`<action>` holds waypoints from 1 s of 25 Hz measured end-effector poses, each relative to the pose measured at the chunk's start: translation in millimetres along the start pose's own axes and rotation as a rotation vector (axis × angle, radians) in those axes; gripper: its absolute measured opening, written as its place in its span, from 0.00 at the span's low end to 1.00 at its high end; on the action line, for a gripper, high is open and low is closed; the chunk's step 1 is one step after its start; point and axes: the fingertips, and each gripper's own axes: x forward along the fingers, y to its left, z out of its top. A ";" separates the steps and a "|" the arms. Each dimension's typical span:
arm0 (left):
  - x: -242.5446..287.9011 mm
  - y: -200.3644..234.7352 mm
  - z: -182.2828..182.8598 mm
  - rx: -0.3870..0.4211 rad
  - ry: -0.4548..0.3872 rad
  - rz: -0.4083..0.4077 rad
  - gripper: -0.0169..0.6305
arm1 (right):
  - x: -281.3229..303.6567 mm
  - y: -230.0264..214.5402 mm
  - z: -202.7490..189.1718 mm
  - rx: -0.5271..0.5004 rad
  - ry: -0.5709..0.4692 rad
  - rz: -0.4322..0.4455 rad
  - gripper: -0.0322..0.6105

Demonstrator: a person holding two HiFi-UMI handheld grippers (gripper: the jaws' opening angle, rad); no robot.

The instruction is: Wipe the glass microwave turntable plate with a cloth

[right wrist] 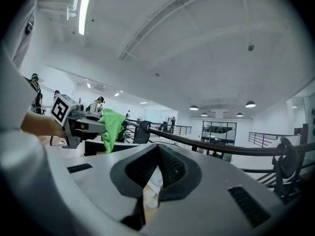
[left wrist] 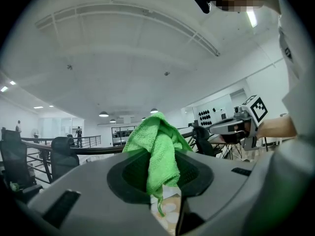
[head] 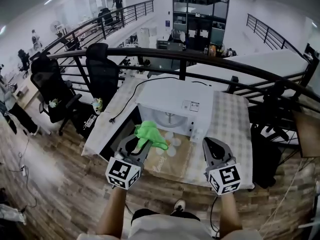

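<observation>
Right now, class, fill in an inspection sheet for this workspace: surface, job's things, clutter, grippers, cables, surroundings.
Surface: table under a checked tablecloth.
Job's things: green terry cloth; round glass plate, apparently inside the white microwave.
Clutter: nothing seen.
Grippers: left gripper shut on the green terry cloth; right gripper shut, empty.
Cables: black mains cable, plug loose near the table's left edge.
Surroundings: black railing, black office chairs, wooden floor.

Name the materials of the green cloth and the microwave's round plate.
The green cloth: soft terry or microfibre, matte, judging by its fuzzy nap and limp folds. The round turntable plate inside the white microwave: probably clear glass, pale and smooth, though too small to confirm.
</observation>
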 end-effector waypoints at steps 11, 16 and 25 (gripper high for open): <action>106.5 21.3 -123.7 -0.063 0.183 -0.098 0.21 | 82.3 -31.2 -72.3 0.097 0.117 -0.094 0.07; 149.7 31.8 -201.7 -0.053 0.238 -0.098 0.21 | 108.4 -35.1 -128.5 0.159 0.147 -0.141 0.07; 222.1 72.8 -263.6 -0.052 0.213 -0.018 0.21 | 145.1 -38.2 -187.1 0.119 0.114 -0.147 0.07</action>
